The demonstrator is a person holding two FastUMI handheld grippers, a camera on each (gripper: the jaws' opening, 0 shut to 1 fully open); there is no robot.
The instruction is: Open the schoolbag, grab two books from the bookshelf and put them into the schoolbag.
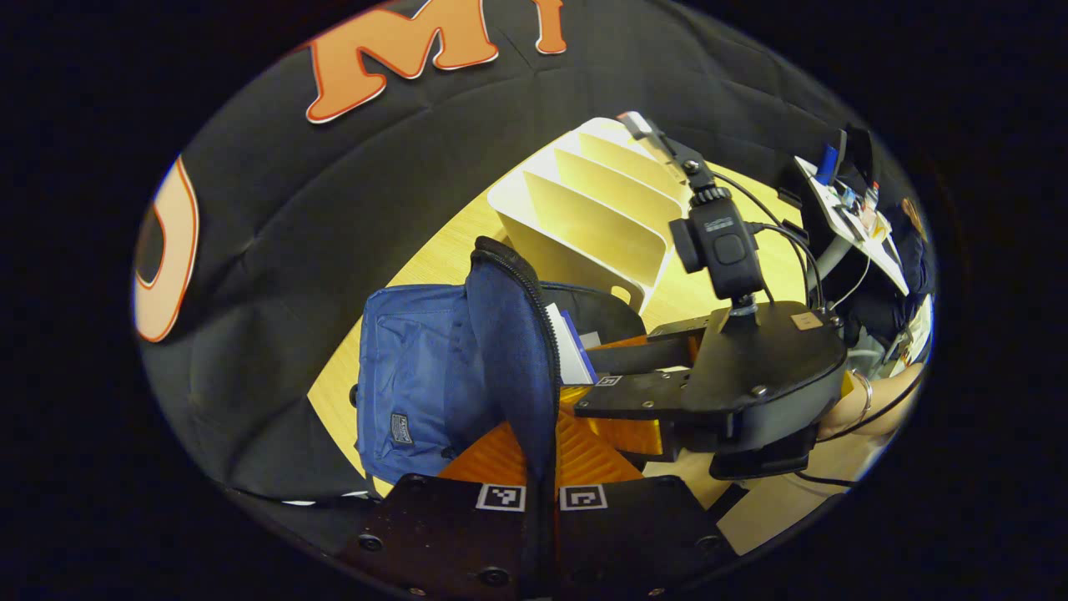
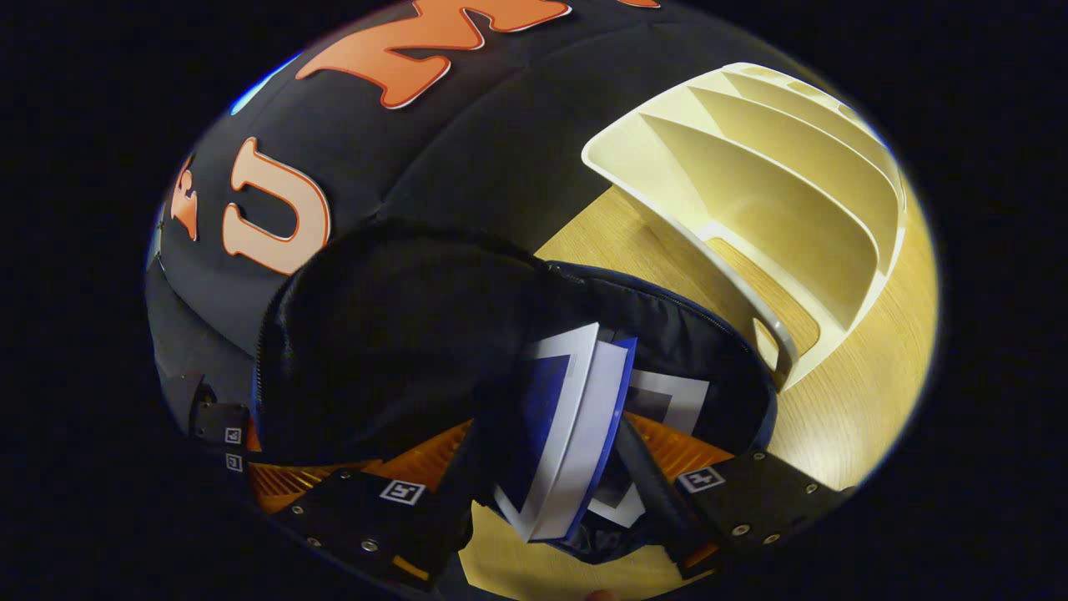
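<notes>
**Books in the bag mouth, flap pinched up**

Your blue fabric schoolbag [image 1: 417, 376] sits on the pale wooden tabletop [image 1: 442, 250], close against the black cloth wall on its far side. The cream slotted bookshelf [image 1: 592, 209] stands just beside the bag, its slots bare; bare tabletop lies to the shelf's other side in the right gripper view.

Your left tool [image 1: 541, 476] is closed on the bag's dark zippered flap [image 1: 513, 334], both fingers pressing the flap's edge and holding it upright, so the mouth gapes.

Your right tool [image 2: 576, 480] reaches into that mouth. Its fingers straddle a blue-and-white book [image 2: 567, 426], which stands tilted inside the opening with a second white-covered book [image 2: 667, 401] behind it. You cannot tell whether the fingers press on the book or stand just off it.
</notes>
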